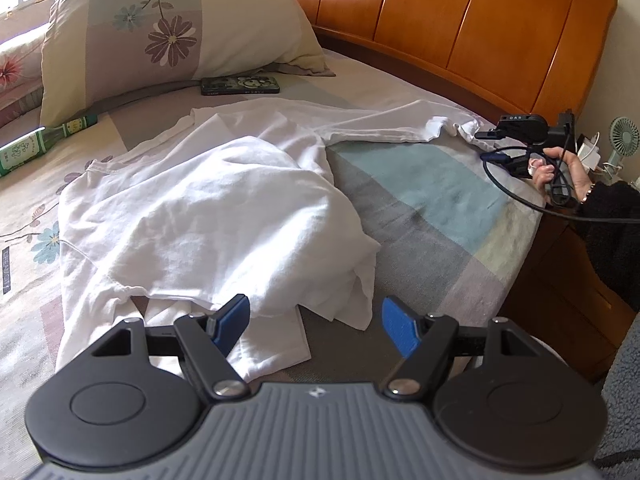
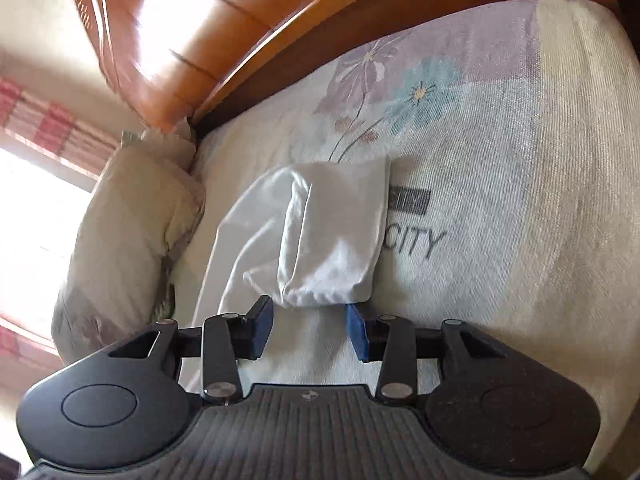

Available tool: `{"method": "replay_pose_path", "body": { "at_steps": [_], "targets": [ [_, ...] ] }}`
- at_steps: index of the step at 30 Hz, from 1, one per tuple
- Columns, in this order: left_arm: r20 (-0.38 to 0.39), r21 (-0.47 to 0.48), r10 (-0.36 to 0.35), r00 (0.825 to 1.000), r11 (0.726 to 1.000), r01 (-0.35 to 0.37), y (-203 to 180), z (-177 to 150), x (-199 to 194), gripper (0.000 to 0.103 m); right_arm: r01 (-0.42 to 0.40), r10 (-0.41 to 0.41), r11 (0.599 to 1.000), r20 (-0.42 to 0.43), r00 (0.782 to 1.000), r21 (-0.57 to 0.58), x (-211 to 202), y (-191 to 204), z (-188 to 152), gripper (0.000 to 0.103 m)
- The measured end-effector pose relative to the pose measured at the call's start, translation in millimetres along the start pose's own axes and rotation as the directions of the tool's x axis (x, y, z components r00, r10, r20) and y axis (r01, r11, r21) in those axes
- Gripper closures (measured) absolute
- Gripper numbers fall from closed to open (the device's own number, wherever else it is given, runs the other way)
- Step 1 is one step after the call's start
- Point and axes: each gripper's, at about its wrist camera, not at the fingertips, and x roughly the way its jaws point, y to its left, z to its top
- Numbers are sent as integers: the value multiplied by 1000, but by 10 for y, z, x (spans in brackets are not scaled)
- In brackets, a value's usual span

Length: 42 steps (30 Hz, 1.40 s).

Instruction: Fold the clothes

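Observation:
A white T-shirt (image 1: 200, 208) lies rumpled on the bed, partly folded over itself, with one sleeve (image 1: 448, 126) stretched toward the right bed edge. My left gripper (image 1: 316, 324) is open just above the shirt's near hem, holding nothing. My right gripper (image 1: 494, 146) is at the sleeve end by the bed edge, held in a hand. In the right wrist view the right gripper (image 2: 310, 330) is open, and the white sleeve end (image 2: 328, 236) lies just ahead of its blue pads, outside the jaws.
A floral pillow (image 1: 168, 36) lies at the head, with a dark phone (image 1: 240, 85) below it and a green bottle (image 1: 36, 144) at left. The wooden headboard (image 1: 460, 20) curves behind. A nightstand with a small fan (image 1: 624, 136) stands at right.

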Motion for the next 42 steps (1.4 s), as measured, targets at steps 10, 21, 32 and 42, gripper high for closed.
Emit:
{"method": "replay_pose_path", "body": {
  "at_steps": [10, 21, 32, 42],
  "targets": [
    [-7, 6, 16, 1000, 1000, -16, 7, -2, -48, 30, 120, -116, 992, 109, 987, -33, 80, 63, 222, 97],
    [3, 7, 28, 1000, 1000, -28, 40, -14, -108, 30, 573, -459, 725, 352, 815, -383, 59, 667, 827, 90],
    [6, -2, 26, 1000, 1000, -26, 61, 10, -61, 30, 213, -290, 603, 37, 956, -769, 707, 1272, -166, 78],
    [24, 19, 33, 999, 999, -34, 98, -36, -62, 30, 190, -461, 452, -46, 886, -872, 635, 1402, -470, 65]
  ]
}}
